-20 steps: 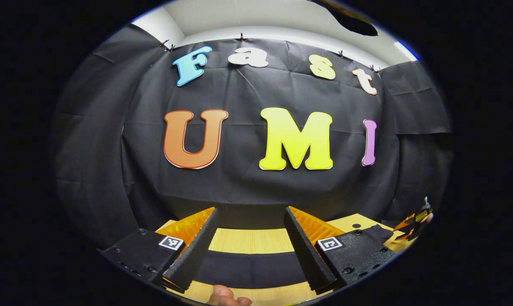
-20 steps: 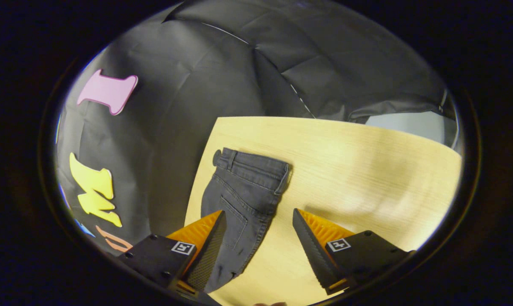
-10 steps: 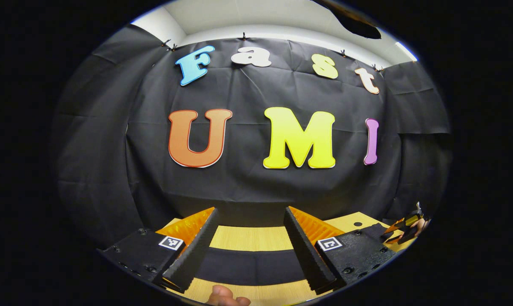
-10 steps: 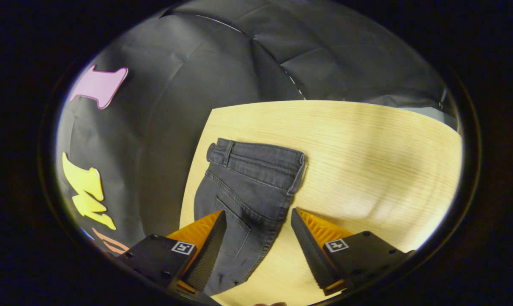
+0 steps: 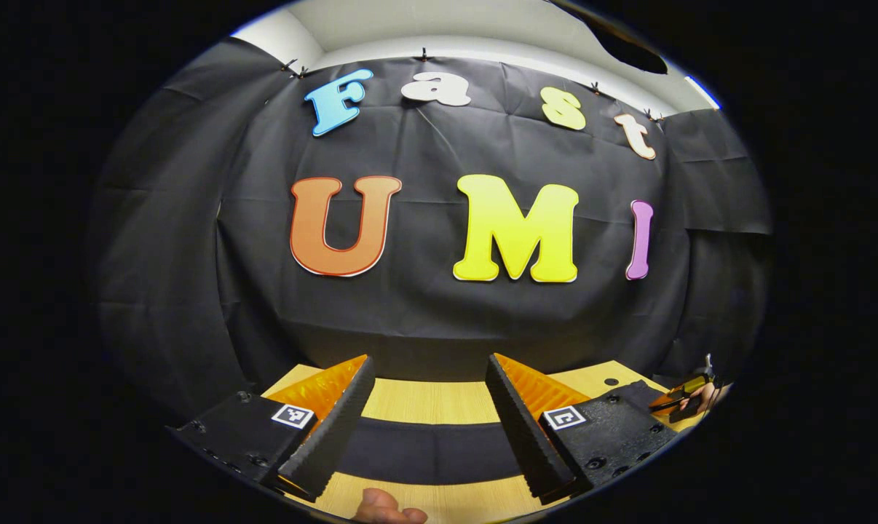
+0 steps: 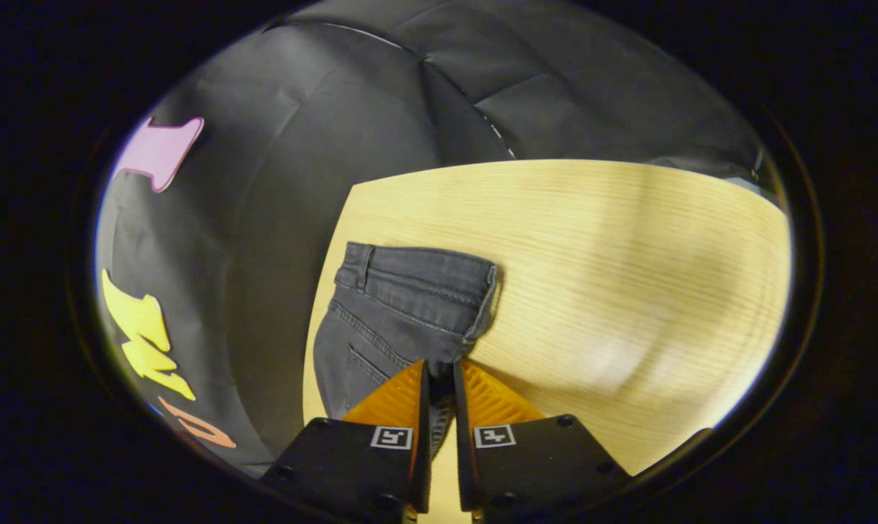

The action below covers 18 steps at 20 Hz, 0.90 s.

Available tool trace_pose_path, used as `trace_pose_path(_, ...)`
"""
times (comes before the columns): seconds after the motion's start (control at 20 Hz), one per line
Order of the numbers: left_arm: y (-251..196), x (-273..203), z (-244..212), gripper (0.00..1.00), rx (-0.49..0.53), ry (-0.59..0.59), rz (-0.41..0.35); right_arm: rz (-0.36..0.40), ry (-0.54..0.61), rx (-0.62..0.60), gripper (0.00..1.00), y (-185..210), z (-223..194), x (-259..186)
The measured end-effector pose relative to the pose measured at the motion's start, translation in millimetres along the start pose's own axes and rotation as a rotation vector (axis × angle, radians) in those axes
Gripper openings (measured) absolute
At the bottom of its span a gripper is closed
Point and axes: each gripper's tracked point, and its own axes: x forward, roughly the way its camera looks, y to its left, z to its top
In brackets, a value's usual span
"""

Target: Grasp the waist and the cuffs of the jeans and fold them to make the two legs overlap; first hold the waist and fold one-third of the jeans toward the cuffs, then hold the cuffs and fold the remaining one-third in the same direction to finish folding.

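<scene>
left gripper (image 5: 428,415): fingers spread wide, nothing between them, held above the table, facing the booth's black cloth wall
thumb tip (image 5: 381,507): at the bottom edge of the left gripper view, below the fingers
jeans leg (image 5: 428,450): dark band lying flat across the table (image 5: 439,400), seen through the gap between the left fingers; cannot tell whether the fingers touch it
other gripper, far right of left gripper view (image 5: 683,399): small, low over the table edge, a hand on it; too small to tell details
jeans (image 6: 402,306): dark grey denim, flat on the light wood table (image 6: 628,276), along its left edge beside the cloth wall
waist (image 6: 421,266): far end of the jeans, belt loop visible at its left corner
right gripper (image 6: 439,382): fingers nearly together, pinching the right-hand edge of the jeans just below the waistband
fabric at the pinch: bunched up slightly between the two fingers
</scene>
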Motion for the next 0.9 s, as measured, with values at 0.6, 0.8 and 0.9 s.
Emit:
trace_pose_path(0.6,-2,3,5,0.99,0.019,0.0,-0.008,0.003,-0.122,-0.228,0.01,32,2,-19)
trace_pose_path(0.8,16,0,7,0.99,0.016,-0.003,0.01,0.027,-0.195,-0.396,0.01,71,-5,-35)
trace_pose_path(0.9,24,-4,5,0.99,0.012,-0.006,0.018,0.038,-0.238,-0.496,0.0,95,-10,-48)
